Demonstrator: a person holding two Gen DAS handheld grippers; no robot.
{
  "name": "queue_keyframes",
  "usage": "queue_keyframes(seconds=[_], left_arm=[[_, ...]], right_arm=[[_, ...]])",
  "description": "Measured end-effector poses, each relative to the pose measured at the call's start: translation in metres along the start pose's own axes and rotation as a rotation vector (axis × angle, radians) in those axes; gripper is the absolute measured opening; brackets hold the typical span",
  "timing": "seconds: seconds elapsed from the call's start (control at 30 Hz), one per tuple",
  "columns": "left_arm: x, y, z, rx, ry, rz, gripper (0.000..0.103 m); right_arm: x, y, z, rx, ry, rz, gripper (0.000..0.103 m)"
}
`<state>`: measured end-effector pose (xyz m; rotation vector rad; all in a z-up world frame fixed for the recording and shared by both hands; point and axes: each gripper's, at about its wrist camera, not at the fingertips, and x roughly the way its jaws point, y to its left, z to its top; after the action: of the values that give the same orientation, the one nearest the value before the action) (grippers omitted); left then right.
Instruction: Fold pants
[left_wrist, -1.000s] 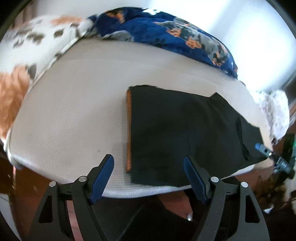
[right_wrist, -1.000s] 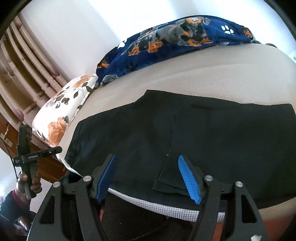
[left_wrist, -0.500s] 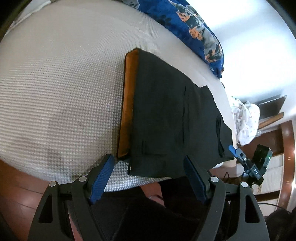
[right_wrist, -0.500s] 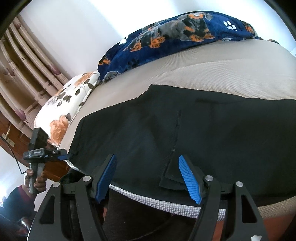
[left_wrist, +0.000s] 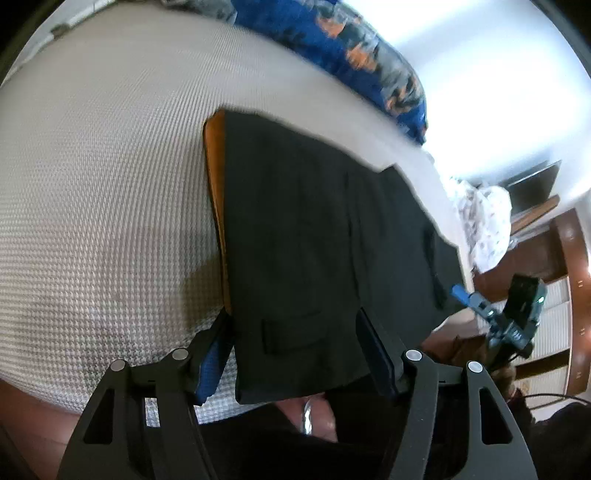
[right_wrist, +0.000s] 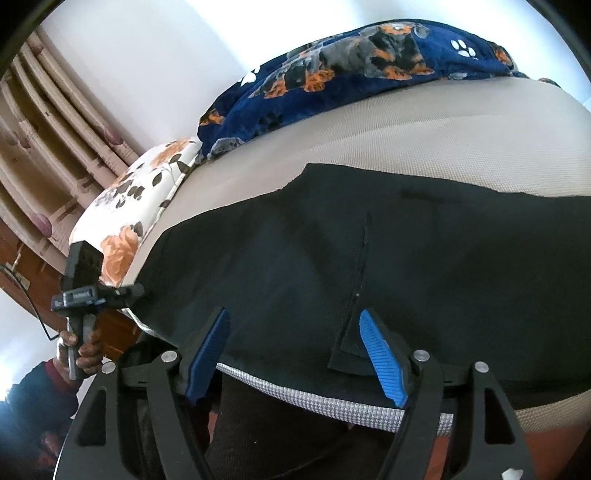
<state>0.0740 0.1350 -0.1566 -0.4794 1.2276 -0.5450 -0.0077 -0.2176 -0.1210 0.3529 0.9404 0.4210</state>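
Black pants (left_wrist: 314, 236) lie flat on the bed, with an orange lining strip (left_wrist: 216, 177) along their left edge. My left gripper (left_wrist: 295, 350) is open, its blue fingers straddling the near corner of the pants at the bed edge, by a back pocket flap (left_wrist: 291, 328). In the right wrist view the pants (right_wrist: 369, 266) spread across the bed. My right gripper (right_wrist: 295, 350) is open just above the near hem, beside a loose flap (right_wrist: 351, 350). The left gripper also shows in the right wrist view (right_wrist: 133, 290), at the pants' left end.
A beige mattress (left_wrist: 92, 184) carries the pants. A blue dog-print blanket (right_wrist: 351, 62) lies along the far side. A floral pillow (right_wrist: 125, 206) sits at the left. Curtains (right_wrist: 48, 129) hang behind. A white cloth (left_wrist: 484, 218) and wooden furniture (left_wrist: 569, 277) stand to the right.
My left gripper has moved forward and down onto the near corner of the pants. My right gripper has edged slightly closer to the hem. Both stay open.
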Motion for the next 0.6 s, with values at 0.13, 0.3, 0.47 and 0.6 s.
queue_keyframes(seconds=[0.13,0.3,0.47,0.6], left_arm=[[0.001,0.006,0.006,-0.021,-0.003,-0.047,0.065],[0.004,0.028,0.023,-0.181,-0.071,-0.117,0.065],[0.011,0.011,0.028,-0.082,-0.043,0.016,0.032],[0.004,0.002,0.025,-0.083,-0.079,0.051,0.019]], right_arm=[[0.003,-0.003,-0.002,0.013,0.01,0.003,0.071],[0.002,0.001,-0.003,-0.001,0.006,0.005,0.071],[0.002,0.001,-0.003,-0.002,0.006,0.004,0.071],[0.003,-0.001,-0.002,0.018,0.006,0.008,0.071]])
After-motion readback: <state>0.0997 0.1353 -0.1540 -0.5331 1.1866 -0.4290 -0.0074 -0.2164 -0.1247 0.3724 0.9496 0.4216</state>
